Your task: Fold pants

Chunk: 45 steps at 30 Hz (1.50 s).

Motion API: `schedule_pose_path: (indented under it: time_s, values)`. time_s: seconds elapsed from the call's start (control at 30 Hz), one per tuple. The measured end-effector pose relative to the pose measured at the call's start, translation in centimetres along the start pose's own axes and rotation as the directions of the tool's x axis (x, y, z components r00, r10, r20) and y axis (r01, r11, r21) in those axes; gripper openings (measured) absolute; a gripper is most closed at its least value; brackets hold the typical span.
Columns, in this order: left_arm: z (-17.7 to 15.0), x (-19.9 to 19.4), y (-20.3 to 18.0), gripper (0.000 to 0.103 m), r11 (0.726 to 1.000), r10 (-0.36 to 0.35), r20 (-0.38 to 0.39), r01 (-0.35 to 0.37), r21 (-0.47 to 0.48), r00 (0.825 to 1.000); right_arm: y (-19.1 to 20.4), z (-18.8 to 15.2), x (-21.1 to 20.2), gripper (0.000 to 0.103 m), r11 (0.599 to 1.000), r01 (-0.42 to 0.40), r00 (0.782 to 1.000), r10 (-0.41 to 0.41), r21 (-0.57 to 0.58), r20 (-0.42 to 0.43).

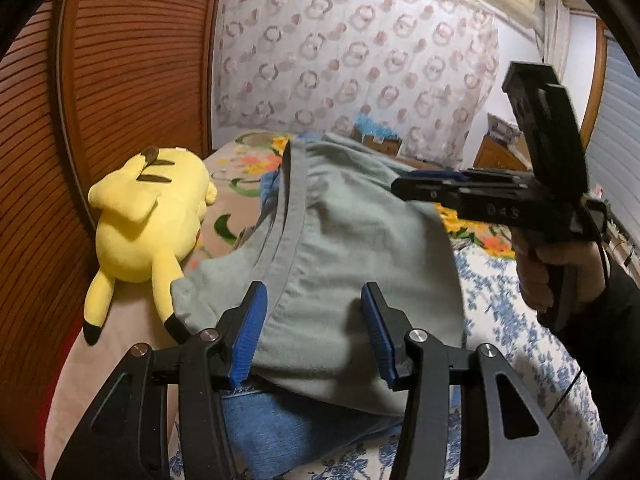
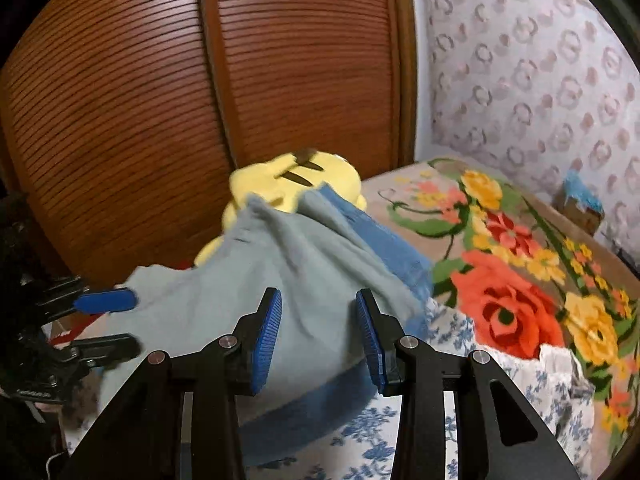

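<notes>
Grey-green pants [image 1: 340, 240] lie bunched on the bed on top of a blue garment [image 1: 296, 428], waistband running up the middle. My left gripper [image 1: 314, 336] is open just above the near part of the pants, holding nothing. In the right wrist view the same pants [image 2: 248, 304] lie over the blue garment [image 2: 384, 240]. My right gripper [image 2: 318, 336] is open over them, empty. The right gripper also shows in the left wrist view [image 1: 404, 186], held in a hand at the right. The left gripper shows at the left of the right wrist view [image 2: 110, 324], open.
A yellow plush toy [image 1: 148, 224] lies left of the pants against a brown slatted wardrobe [image 1: 132, 80]. The bed has a blue floral sheet [image 1: 516, 320] and a bright flowered blanket [image 2: 516, 280]. A patterned curtain [image 1: 352, 48] hangs behind.
</notes>
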<state>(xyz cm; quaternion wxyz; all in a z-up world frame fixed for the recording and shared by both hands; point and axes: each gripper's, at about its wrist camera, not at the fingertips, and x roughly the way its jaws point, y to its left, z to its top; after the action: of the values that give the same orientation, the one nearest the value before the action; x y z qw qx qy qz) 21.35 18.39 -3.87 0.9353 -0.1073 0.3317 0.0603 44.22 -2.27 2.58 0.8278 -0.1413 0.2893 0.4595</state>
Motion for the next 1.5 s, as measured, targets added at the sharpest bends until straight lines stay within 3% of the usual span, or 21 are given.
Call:
schedule_pose_path:
  time_s: [0.3,0.47,0.6,0.73,0.97,1.1,1.23,1.5]
  values:
    - [-0.2,0.3,-0.2,0.053,1.000,0.005,-0.014,-0.005,0.016,1.000,-0.7,0.3,3.1,0.040,0.999,-0.007,1.000,0.007,0.043,-0.010]
    - [-0.2,-0.3,-0.5,0.077,1.000,0.017,-0.003,-0.017,0.025,1.000,0.0,-0.1,2.3,0.040,0.999,0.014,1.000,-0.013,0.048,-0.005]
    - [-0.2,-0.9,0.1,0.079,1.000,0.029,-0.004,-0.029,0.006,1.000,0.9,-0.6,1.2,0.040,0.998,0.030,1.000,-0.030,0.049,0.000]
    - [-0.2,-1.5,0.5,0.092,1.000,0.023,-0.001,-0.023,-0.001,1.000,1.6,-1.2,0.0,0.040,0.998,0.032,0.999,-0.032,0.055,0.013]
    - [-0.8,-2.4,0.3,0.092,0.998,0.059,-0.001,-0.059,0.010,0.998,2.9,-2.1,-1.6,0.041,0.998,0.028,0.999,-0.030,0.055,0.029]
    - [-1.0,-2.9,0.2,0.092,0.997,0.078,-0.001,-0.078,0.012,0.997,3.4,-2.6,-2.4,0.060,0.997,0.030,0.999,-0.033,0.071,0.036]
    - [-1.2,-3.6,0.1,0.092,0.997,0.080,0.002,-0.081,0.014,0.997,3.9,-3.3,-3.4,0.089,0.993,0.058,0.997,-0.063,0.099,0.050]
    - [-1.7,-5.2,-0.6,0.092,0.997,0.072,0.023,-0.073,0.028,0.997,5.6,-4.2,-5.4,0.101,0.988,0.119,0.990,-0.126,0.103,0.059]
